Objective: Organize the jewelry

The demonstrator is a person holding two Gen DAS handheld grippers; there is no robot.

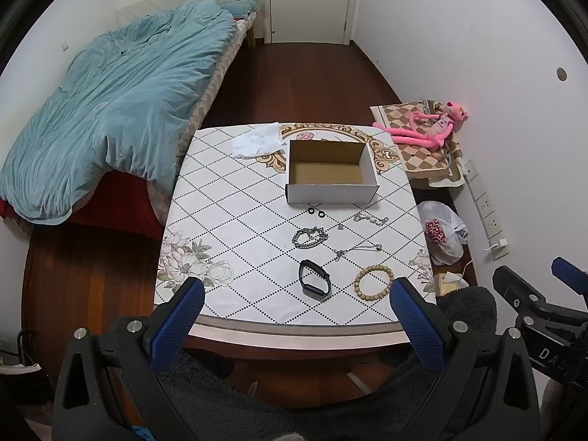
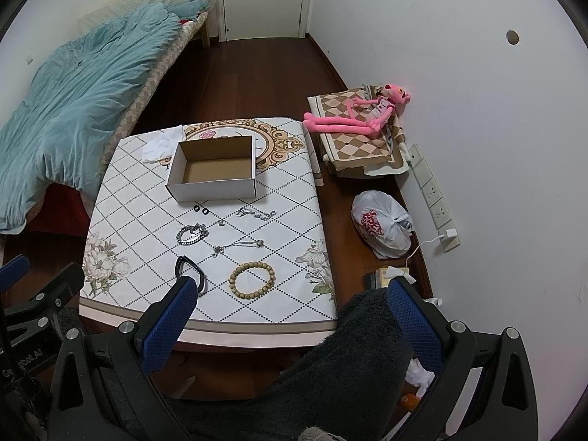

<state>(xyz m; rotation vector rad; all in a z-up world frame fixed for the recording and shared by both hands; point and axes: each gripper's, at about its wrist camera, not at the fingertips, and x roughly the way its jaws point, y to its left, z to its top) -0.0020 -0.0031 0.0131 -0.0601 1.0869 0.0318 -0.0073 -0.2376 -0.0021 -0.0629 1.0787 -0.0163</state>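
While both tools hung short of the table edge at the bottom of the frames, the left gripper [image 1: 297, 316] had its blue fingers [image 1: 176, 325] spread wide, holding nothing, and the right gripper [image 2: 290, 316] was spread wide and empty too. Just above them, low centre on the patterned table [image 1: 228, 220], lay the black watch band [image 1: 314, 279] with the wooden bead bracelet [image 1: 373, 279] to its right, apart. Higher up sat a silver chain bracelet [image 1: 309, 238], a thin necklace [image 1: 358, 250] right of it, a small charm [image 1: 340, 226], another silver chain [image 1: 369, 217] and two black rings [image 1: 318, 212], all loose on the cloth. Above the rings stood the open cardboard box [image 1: 330, 172], inside bare. A white crumpled tissue [image 1: 257, 139] lay upper left of the box. Far right, a pink plush toy [image 1: 426, 128]; left, a bed with blue quilt [image 1: 117, 110].
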